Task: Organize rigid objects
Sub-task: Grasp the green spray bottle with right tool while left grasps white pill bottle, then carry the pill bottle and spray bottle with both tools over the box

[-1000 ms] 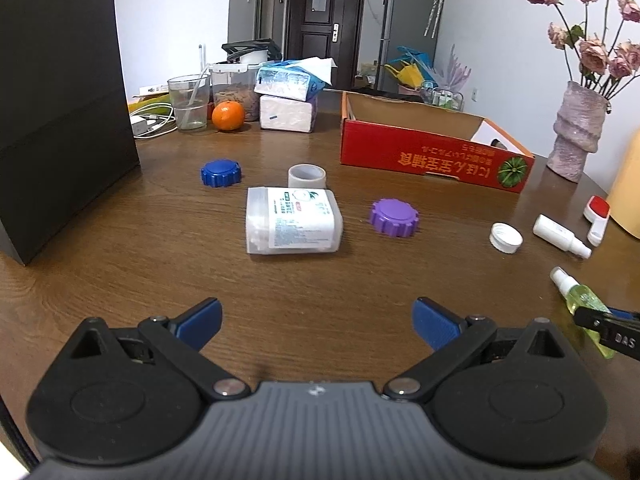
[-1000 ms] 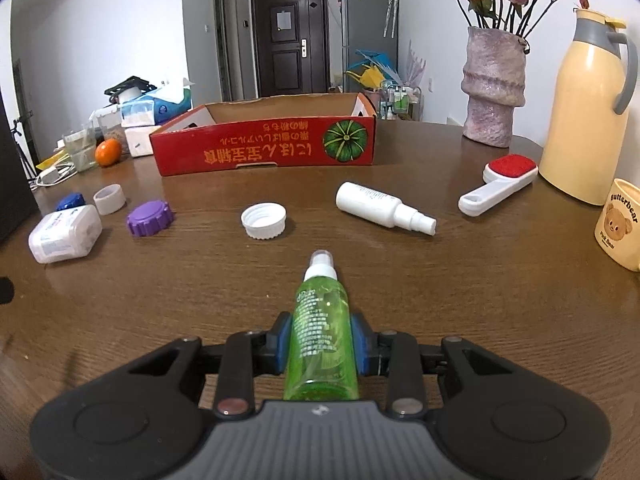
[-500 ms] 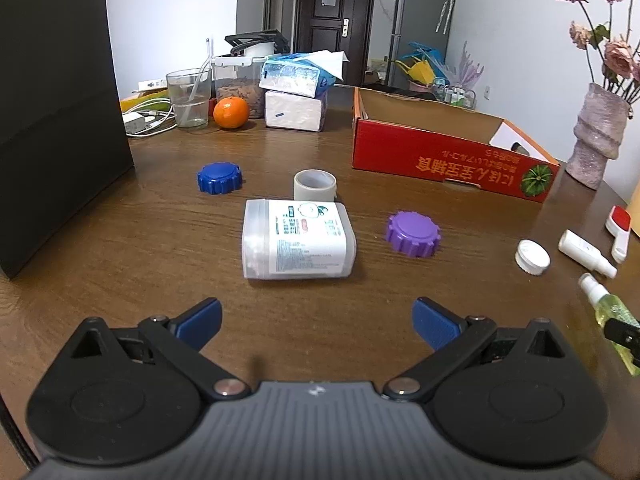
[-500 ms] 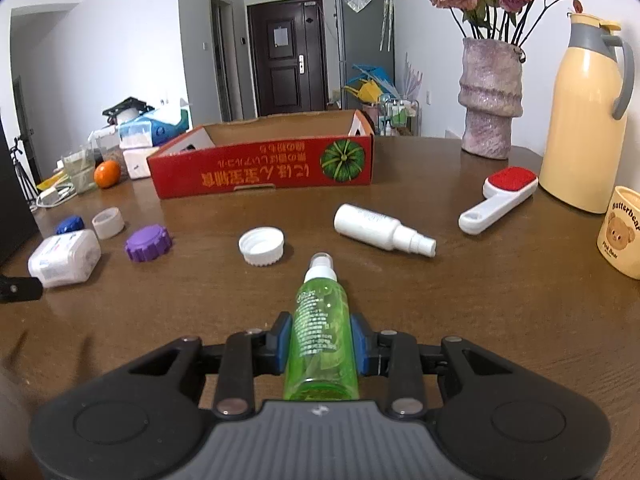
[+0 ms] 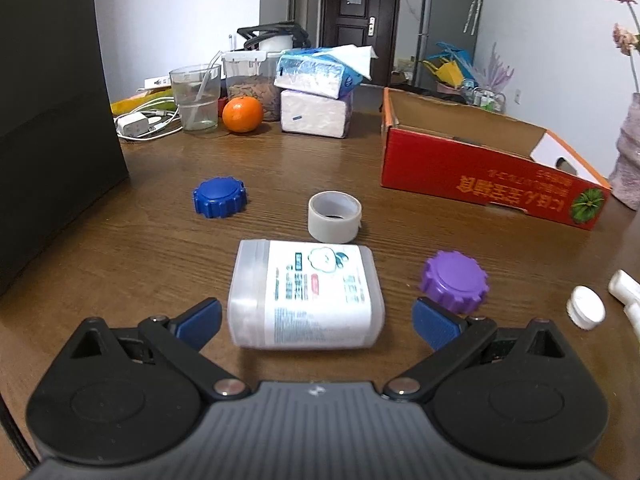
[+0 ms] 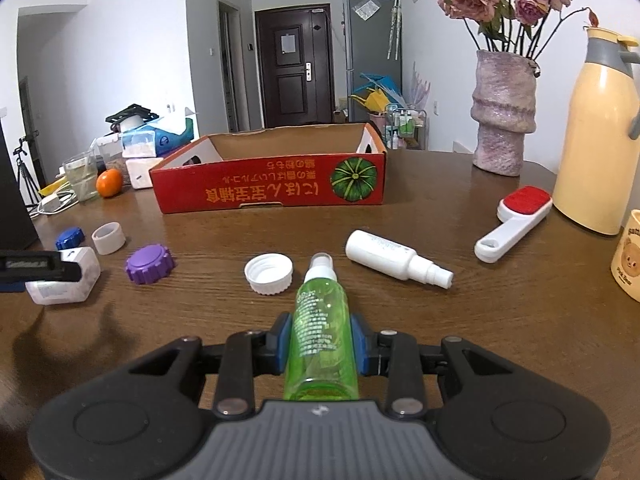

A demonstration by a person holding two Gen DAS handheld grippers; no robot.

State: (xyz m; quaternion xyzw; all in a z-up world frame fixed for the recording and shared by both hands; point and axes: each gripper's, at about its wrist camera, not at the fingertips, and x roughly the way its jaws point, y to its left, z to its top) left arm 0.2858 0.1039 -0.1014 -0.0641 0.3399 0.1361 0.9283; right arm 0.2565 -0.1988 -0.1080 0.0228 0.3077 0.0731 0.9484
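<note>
Pinching green spray bottle (image 6: pixel 322 332) in my right claw (image 6: pixel 321 338), nozzle forward, above the surface (image 6: pixel 480 320). My left claw (image 5: pixel 316 318) spread wide around white labelled container (image 5: pixel 306 294) lying on its side, pads not touching. Red box (image 6: pixel 272 188) beyond.

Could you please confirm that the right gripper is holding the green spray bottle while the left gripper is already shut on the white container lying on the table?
Not quite. The right gripper does hold the green spray bottle, but the left gripper is open: in the left wrist view its fingers stand apart on either side of the white container, not touching it.
</note>
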